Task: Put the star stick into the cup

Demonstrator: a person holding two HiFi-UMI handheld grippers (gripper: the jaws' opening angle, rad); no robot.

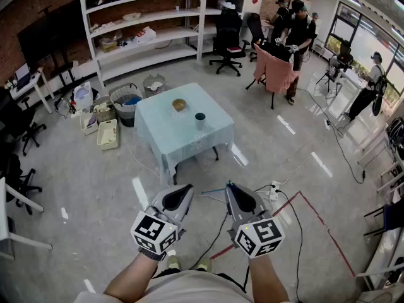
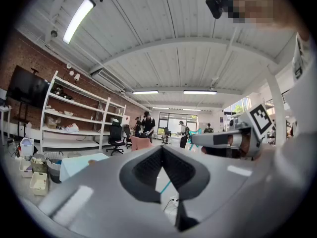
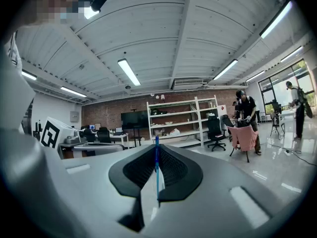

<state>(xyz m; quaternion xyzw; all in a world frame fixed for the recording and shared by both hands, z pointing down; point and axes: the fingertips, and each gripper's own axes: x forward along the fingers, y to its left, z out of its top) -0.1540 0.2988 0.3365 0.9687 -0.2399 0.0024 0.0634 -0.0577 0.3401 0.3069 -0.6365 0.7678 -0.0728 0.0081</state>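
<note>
A dark cup (image 1: pixel 200 117) stands upright on a small table (image 1: pixel 165 141) covered in pale blue cloth, a few steps ahead across the floor. My right gripper (image 1: pixel 229 185) is shut on a thin blue star stick (image 3: pixel 157 177), held low near my body. The stick (image 1: pixel 214 190) pokes out leftward from its tip, and its star end is not visible. My left gripper (image 1: pixel 188 187) hangs beside it, shut with nothing between its jaws. In the left gripper view the jaws (image 2: pixel 162 148) meet at the tip, and the right gripper (image 2: pixel 233 139) shows alongside.
A brown bowl (image 1: pixel 179 105) sits on the table behind the cup. Baskets and bins (image 1: pixel 126 103) crowd the table's far left, below white shelving (image 1: pixel 145 40). Cables and a power strip (image 1: pixel 275 188) lie on the floor by a red tape line (image 1: pixel 319 216). People and office chairs (image 1: pixel 228 40) stand far right.
</note>
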